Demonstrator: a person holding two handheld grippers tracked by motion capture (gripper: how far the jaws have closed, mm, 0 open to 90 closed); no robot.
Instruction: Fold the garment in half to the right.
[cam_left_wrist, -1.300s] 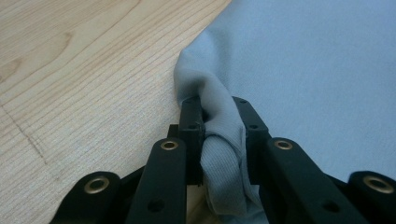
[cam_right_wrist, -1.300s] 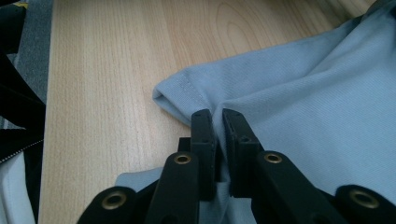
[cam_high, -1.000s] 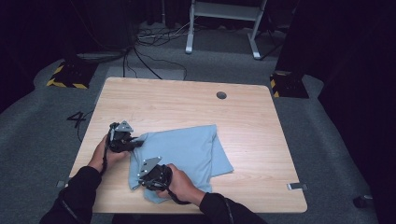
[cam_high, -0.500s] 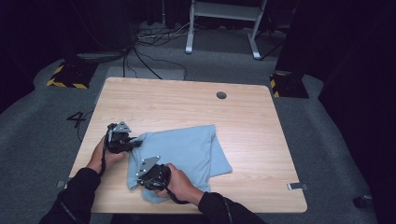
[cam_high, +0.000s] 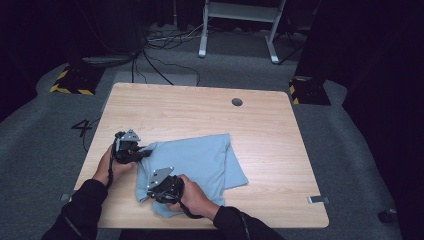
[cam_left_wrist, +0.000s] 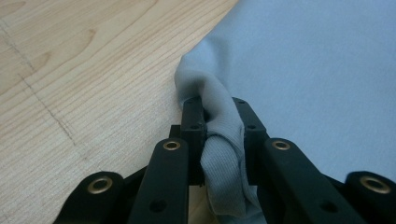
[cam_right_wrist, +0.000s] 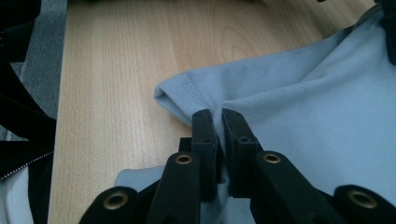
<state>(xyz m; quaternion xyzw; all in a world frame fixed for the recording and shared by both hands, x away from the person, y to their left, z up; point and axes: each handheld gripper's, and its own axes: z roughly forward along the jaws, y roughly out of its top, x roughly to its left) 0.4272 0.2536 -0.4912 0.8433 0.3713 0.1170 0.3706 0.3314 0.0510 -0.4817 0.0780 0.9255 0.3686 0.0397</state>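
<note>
A light blue cloth (cam_high: 200, 160) lies folded on the near-left part of the wooden table (cam_high: 190, 107). My left gripper (cam_high: 145, 150) is at the cloth's left edge and is shut on a bunched fold of the light blue cloth (cam_left_wrist: 219, 140). My right gripper (cam_high: 145, 192) sits at the cloth's near-left corner. Its jaws are pinched together on a hemmed edge of the blue cloth (cam_right_wrist: 280, 107), which is lifted slightly off the table (cam_right_wrist: 116, 70). A hand holds each gripper.
A small round hole (cam_high: 237, 102) is in the table near its far edge. A strip of tape (cam_high: 318, 200) sticks to the near-right edge. Cables and a metal stand (cam_high: 240, 20) are on the grey floor beyond the table.
Both grippers have stayed at the cloth's left side with only slight shifts. The cloth keeps nearly the same shape.
</note>
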